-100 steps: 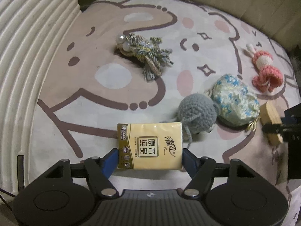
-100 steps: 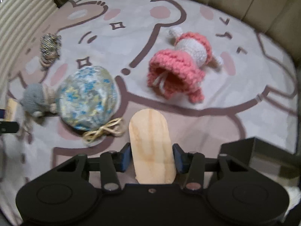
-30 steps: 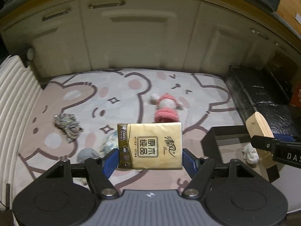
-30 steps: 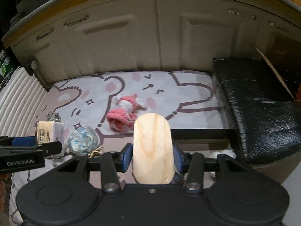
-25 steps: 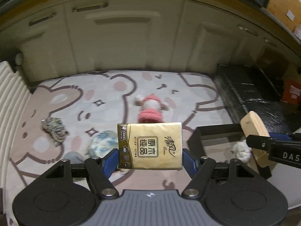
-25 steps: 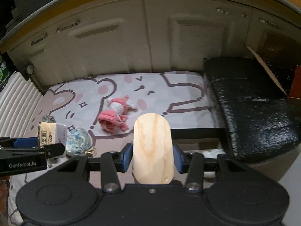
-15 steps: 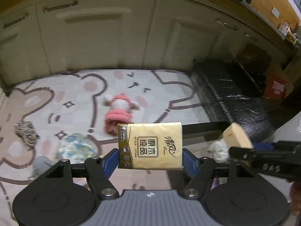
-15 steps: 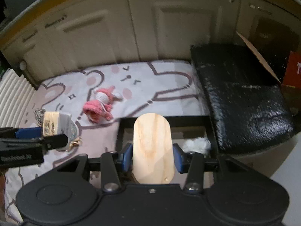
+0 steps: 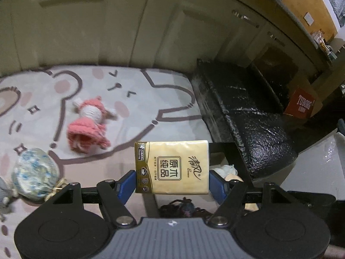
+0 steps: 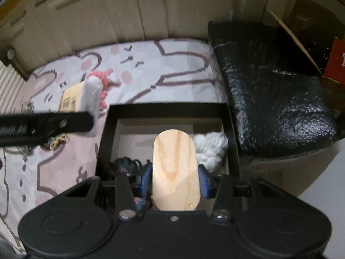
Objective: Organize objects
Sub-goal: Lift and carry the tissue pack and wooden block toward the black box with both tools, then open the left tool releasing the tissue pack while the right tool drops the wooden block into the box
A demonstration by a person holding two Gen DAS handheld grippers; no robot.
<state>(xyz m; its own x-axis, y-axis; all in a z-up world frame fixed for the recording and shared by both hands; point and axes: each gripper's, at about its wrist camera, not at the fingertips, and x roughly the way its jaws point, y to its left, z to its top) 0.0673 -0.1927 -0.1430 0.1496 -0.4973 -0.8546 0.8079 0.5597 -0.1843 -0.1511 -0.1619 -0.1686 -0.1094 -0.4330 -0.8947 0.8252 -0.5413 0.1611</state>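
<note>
Surface: a bear-print mat [image 9: 133,86] is lying beside a black box [image 10: 234,142].
Left gripper [image 9: 172,179]: its jaws are clamping a tissue pack [image 9: 172,166] near the box rim.
Pack: probably light, soft, slippery; the short ends seem best.
Right gripper [image 10: 175,179]: it is pinching a stiff wooden piece [image 10: 175,168] above the box.

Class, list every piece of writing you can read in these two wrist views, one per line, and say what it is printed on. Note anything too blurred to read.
"原木纯品" in a framed box, on the yellow tissue pack held in the left gripper.
"清风" beside it, same pack; the small script beneath and the left-edge print are too small to read.
"TUBORG" on the red box.
White lettering on the left gripper's finger, right wrist view: too blurred.
</note>
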